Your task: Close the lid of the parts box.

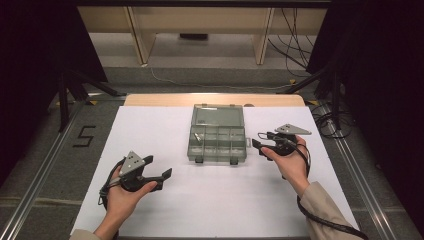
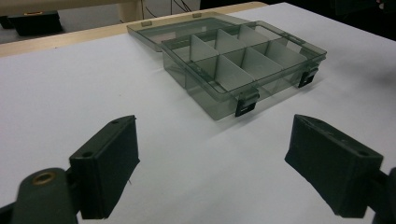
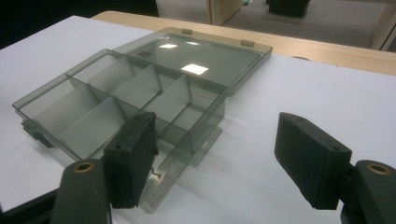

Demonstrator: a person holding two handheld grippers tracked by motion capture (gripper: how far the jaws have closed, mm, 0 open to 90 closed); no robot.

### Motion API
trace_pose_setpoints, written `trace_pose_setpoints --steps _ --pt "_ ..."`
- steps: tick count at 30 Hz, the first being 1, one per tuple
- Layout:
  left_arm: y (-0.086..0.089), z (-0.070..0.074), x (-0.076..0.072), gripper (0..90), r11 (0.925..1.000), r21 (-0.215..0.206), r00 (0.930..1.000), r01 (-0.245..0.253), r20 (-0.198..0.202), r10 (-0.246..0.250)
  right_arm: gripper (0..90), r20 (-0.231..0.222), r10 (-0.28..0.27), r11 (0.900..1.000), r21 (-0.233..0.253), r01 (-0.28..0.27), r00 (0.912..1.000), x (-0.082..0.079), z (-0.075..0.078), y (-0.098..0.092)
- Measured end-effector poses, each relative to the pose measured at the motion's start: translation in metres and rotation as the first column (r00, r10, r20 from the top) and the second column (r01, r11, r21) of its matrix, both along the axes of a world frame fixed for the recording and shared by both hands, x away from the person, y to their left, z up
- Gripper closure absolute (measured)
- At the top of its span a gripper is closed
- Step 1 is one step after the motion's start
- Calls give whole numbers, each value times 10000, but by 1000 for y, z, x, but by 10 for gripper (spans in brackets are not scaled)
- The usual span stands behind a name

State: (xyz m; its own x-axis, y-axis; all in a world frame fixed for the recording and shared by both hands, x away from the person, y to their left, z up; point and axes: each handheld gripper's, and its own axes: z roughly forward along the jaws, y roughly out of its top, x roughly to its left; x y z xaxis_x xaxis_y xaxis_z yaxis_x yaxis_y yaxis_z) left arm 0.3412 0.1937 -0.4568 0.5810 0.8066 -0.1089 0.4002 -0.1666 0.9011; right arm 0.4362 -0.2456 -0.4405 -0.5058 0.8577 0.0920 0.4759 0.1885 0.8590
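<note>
Organiser box (image 1: 218, 141): a flat rectangular case of smoky translucent plastic, lying open on the middle of the table, slightly toward the far side. Thin upright dividers split the tray into small square and oblong compartments.
Lid (image 1: 218, 115): the same grey-tinted plastic, smooth and glossy, folded back flat behind the tray on two small hinges at the far edge; ceiling light reflects off it in the right gripper view (image 3: 196, 53).
Latches (image 2: 246, 103): two small dark clips hang from the tray's near rim, both undone.
Contents: one small pale object (image 1: 198, 138) lies in a compartment on the left side of the tray; too small to identify.
Table (image 1: 150, 130): covered with a matte white sheet, with a strip of light wood showing along the far edge.
Left gripper (image 1: 159, 172): black, blocky, with a grey three-cornered plate on top, held near and left of the box, well apart from it. Its jaws are spread wide, released, nothing between them; the pads (image 2: 109, 168) look like flat, dull rubbery slabs.
Right gripper (image 1: 260, 141): same build, just beside the tray's right end. Jaws parted and empty; one pad (image 3: 133, 156) sits close over a clear tab at the tray's side, and I cannot tell whether it touches.
Cables: thick black, trailing from each gripper back toward the person's sleeves.
</note>
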Motion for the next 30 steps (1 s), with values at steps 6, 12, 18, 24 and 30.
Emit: trace_pose_setpoints --steps 6,12,18,24,30 --pt "0 0 -2 157 9999 -119 10000 -60 -53 59 303 69 119 9999 4 -119 9999 0 2 0" --pt "0 0 -3 158 9999 -106 10000 67 -18 -67 304 -120 130 9998 -129 -132 9998 0 -1 2" --pt "-2 0 -3 159 9999 -119 9999 118 -12 -119 307 -223 179 9997 -156 -183 9996 4 3 6" --pt "-1 0 -4 160 9996 -245 9999 114 -32 -115 324 -102 203 9991 -357 -206 9997 24 11 16" --pt "-2 -1 -3 160 9998 -182 9999 117 -67 -118 348 -254 41 9972 -739 -60 9997 50 23 29"
